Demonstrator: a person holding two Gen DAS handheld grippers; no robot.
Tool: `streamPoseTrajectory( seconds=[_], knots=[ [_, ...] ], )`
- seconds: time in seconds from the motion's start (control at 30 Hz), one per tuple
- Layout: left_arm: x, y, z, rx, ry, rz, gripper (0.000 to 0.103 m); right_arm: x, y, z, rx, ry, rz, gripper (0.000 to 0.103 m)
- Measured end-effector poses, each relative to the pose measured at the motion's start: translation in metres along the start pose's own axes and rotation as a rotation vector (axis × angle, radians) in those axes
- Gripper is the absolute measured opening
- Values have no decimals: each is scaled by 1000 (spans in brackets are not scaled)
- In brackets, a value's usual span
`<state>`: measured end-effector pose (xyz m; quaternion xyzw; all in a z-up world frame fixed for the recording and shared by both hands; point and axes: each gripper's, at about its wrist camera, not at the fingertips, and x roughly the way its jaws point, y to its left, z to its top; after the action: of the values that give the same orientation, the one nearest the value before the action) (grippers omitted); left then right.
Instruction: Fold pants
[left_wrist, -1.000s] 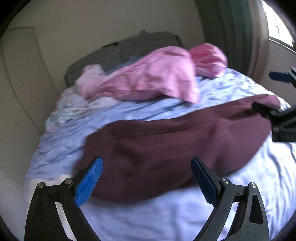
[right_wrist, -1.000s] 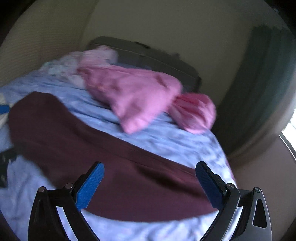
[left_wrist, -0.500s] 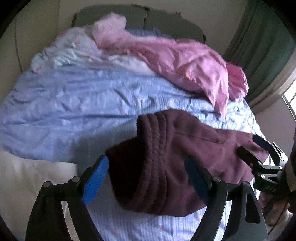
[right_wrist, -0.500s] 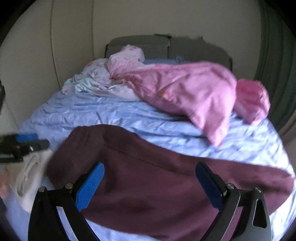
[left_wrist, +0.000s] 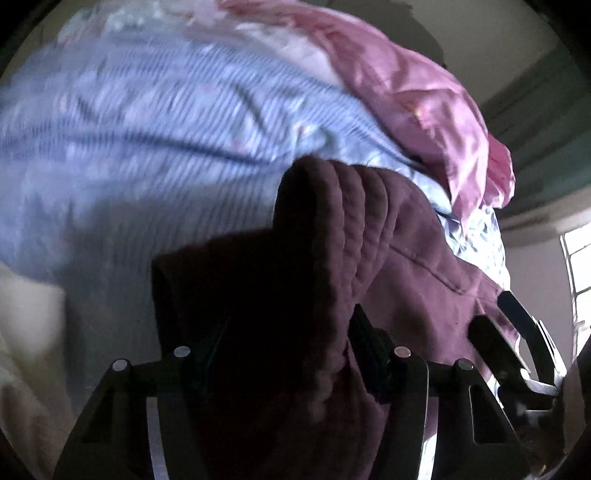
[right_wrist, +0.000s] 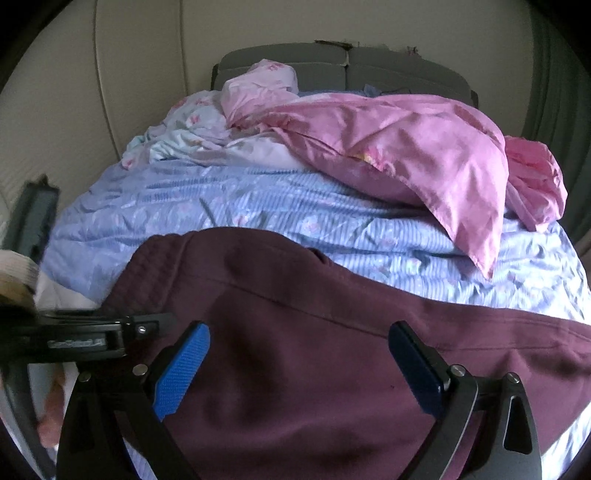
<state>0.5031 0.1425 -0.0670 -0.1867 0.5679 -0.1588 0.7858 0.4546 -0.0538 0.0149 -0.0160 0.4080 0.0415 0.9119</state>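
Observation:
Dark maroon pants (right_wrist: 314, 350) lie across the near part of a bed, waistband to the left. In the left wrist view my left gripper (left_wrist: 291, 354) is shut on the ribbed waistband (left_wrist: 332, 229), which bunches up between the fingers and hides the pads. In the right wrist view my right gripper (right_wrist: 299, 369) is open just above the pants' middle, blue pads (right_wrist: 181, 369) apart, holding nothing. The left gripper (right_wrist: 88, 339) shows at the left edge of that view; the right gripper (left_wrist: 517, 339) shows at the right edge of the left wrist view.
The bed has a blue striped floral sheet (right_wrist: 258, 199). A pink duvet (right_wrist: 406, 147) and a pale floral pillow (right_wrist: 192, 125) are heaped at the head by a grey headboard (right_wrist: 332, 66). A green curtain (left_wrist: 546, 122) and a window (left_wrist: 576, 266) stand at right.
My left gripper has moved in on the waistband end and closed on it. My right gripper has dropped closer over the pants and stays open.

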Motion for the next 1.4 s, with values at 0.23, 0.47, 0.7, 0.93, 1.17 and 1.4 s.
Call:
streamPoseTrajectory(
  seconds=[0.23,0.47,0.7,0.93,1.17,1.4],
  knots=[
    [-28,-4,-21,-41,-105,-77,17,8,-5,-6,10,30,-1,90],
    [-91,11,-65,-39,-213,-99,13,4,-1,-2,53,1,61,89],
    [-63,26,-59,-36,-114,34,15,45,36,-3,32,71,39,88],
    [-47,16,-42,76,-138,267,57,79,45,6,-29,74,-78,88],
    [-67,-2,-42,127,-181,339,69,52,23,13,-29,-14,-70,88],
    [-126,-42,-45,184,-416,556,93,-35,-17,20,-112,-107,-57,90]
  ],
)
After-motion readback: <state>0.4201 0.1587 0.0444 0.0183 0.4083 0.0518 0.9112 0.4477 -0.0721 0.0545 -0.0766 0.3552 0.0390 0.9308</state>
